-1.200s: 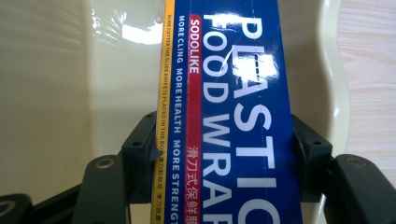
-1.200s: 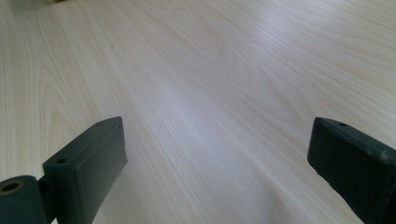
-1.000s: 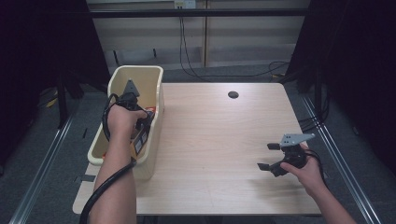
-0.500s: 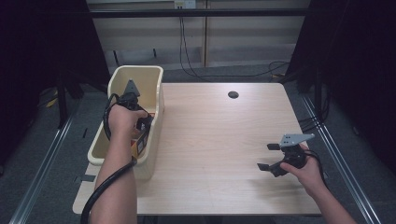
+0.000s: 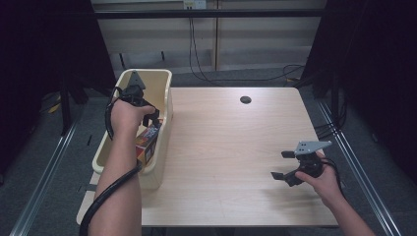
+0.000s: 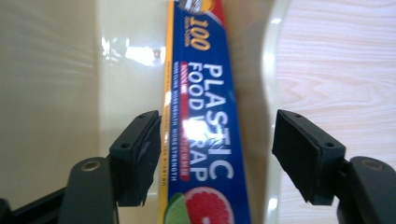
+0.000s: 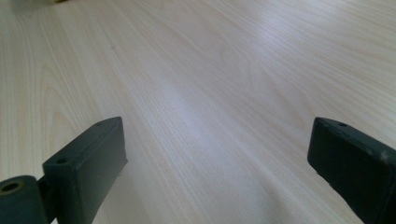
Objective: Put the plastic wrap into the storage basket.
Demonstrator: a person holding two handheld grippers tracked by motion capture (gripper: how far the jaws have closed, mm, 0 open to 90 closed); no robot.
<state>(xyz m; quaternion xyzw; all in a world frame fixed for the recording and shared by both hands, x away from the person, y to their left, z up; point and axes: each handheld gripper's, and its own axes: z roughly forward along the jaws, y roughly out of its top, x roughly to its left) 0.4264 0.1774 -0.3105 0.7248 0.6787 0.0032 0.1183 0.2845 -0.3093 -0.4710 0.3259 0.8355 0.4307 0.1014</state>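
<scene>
Releasing plastic wrap box into cream bin, frame left: left tongs just opened, pads off box. Right tongs open, empty, over table. Next, likely: lift left tongs clear.

We see a light wood bench with a round dark hole near its far edge, black cables on the grey floor behind, dark curtains at the sides.
</scene>
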